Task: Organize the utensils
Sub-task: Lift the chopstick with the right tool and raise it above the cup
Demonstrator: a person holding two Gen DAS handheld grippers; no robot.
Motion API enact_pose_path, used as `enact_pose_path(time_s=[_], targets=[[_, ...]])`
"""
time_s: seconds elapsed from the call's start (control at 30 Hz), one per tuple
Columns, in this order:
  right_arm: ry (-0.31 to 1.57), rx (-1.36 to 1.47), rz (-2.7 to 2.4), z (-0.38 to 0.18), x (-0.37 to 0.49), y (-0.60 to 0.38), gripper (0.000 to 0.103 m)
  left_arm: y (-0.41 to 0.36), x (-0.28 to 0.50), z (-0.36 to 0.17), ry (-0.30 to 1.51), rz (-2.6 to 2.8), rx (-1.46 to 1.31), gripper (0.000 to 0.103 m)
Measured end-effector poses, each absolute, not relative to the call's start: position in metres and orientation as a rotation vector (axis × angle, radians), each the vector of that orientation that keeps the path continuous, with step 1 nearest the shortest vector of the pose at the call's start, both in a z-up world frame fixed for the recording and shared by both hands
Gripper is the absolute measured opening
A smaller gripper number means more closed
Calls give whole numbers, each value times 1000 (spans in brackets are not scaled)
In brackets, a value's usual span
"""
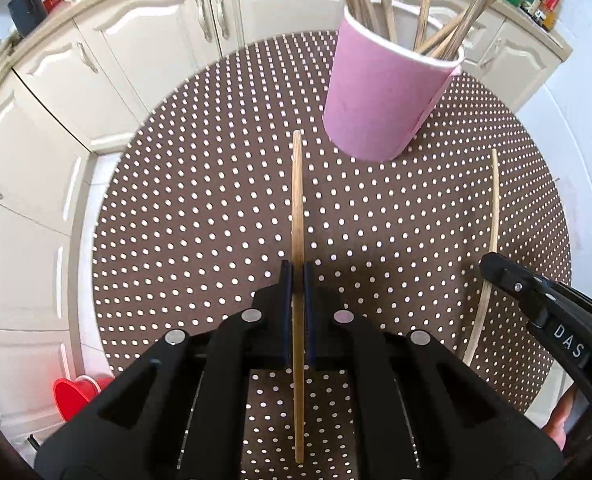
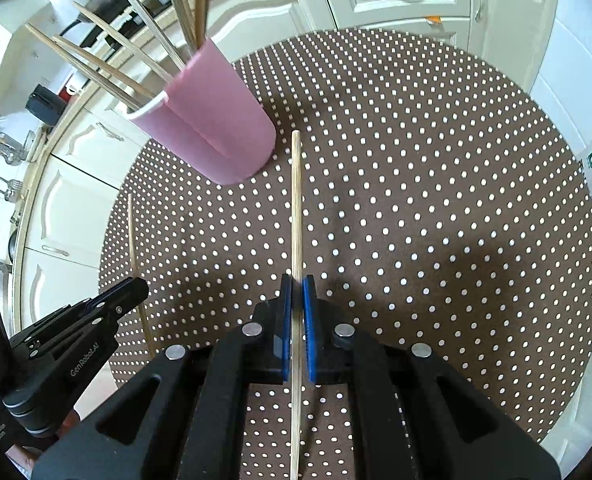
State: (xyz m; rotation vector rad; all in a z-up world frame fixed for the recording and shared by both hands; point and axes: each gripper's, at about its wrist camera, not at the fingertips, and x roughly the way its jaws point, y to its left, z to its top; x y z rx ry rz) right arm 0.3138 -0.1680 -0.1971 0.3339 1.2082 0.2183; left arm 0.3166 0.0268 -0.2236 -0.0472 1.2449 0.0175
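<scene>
A darker wooden chopstick (image 1: 297, 216) is pinched between the pressed-together pads of the left gripper (image 1: 297, 270), its far tip lying just short of the base of the pink cup (image 1: 380, 92), which is taken here as the landmark. A paler chopstick (image 2: 296, 216) is clamped likewise in the right gripper (image 2: 297, 282), its tip just beside the cup's base. More chopsticks (image 2: 108, 64) are seen standing inside the cup, which rests on the dotted brown round table (image 2: 436, 184).
</scene>
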Motion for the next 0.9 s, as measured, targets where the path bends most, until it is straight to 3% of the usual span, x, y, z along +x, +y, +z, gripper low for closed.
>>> enact_pose_path(time_s=[0.9], targets=[[926,287,271,-104,300,-179,5,12,283,-129,990,30,-87,6]])
